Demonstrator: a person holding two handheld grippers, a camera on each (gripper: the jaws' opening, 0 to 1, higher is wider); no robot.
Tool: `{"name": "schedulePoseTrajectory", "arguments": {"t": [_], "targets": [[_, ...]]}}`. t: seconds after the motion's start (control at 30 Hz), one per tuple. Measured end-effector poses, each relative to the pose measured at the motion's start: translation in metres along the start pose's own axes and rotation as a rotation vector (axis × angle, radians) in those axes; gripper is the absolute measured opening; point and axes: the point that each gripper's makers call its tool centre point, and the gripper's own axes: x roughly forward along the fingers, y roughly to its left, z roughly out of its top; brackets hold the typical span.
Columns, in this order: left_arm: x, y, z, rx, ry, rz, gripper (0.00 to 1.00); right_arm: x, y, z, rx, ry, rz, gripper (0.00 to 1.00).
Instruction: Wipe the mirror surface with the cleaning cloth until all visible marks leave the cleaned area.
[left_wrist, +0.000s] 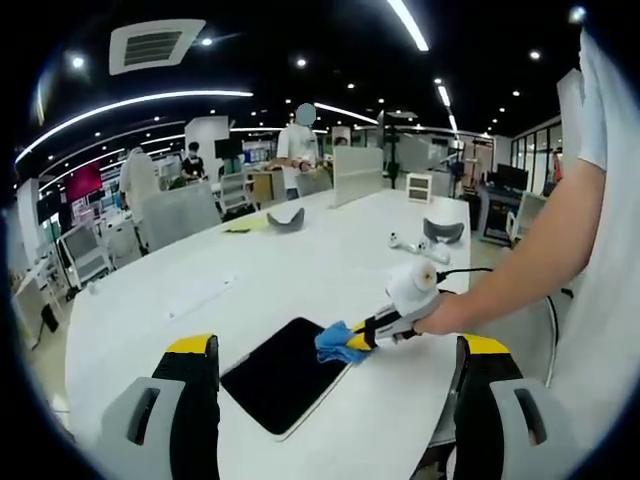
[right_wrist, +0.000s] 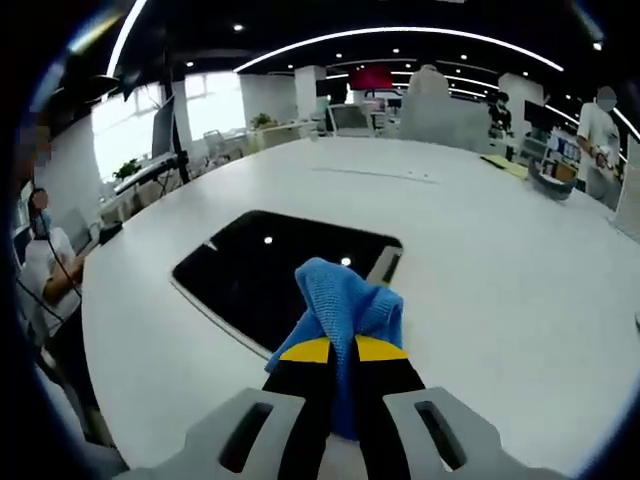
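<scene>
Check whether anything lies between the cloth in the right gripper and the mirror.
Nothing visible does. The right gripper is shut on the blue cloth, which already overhangs the dark mirror at its near edge; no other object lies on the glass.

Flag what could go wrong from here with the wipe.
1. The blue cleaning cloth is bunched in the right gripper; only a small fold seems to meet the dark rectangular mirror, so streaks may stay.
2. The cloth sits at the mirror's near edge; a sideways push could slide the unheld mirror across the white table.
3. The left gripper is open and apart, so nothing steadies it.
</scene>
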Motion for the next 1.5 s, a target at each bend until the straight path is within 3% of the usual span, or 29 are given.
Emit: {"name": "schedulePoseTrajectory", "arguments": {"t": [0.43,0.77,1.5], "targets": [[-0.012,0.007,-0.002,-0.004,-0.012,0.010,0.99,0.001,-0.001,0.001,0.060,0.016,-0.061,0.02],[-0.023,0.017,-0.006,-0.059,-0.043,0.032,0.99,0.017,-0.010,0.013,0.032,0.053,-0.068,0.02],[-0.024,0.023,-0.018,-0.073,-0.008,0.048,0.99,0.042,-0.023,0.033,-0.014,0.060,-0.040,0.02]]}}
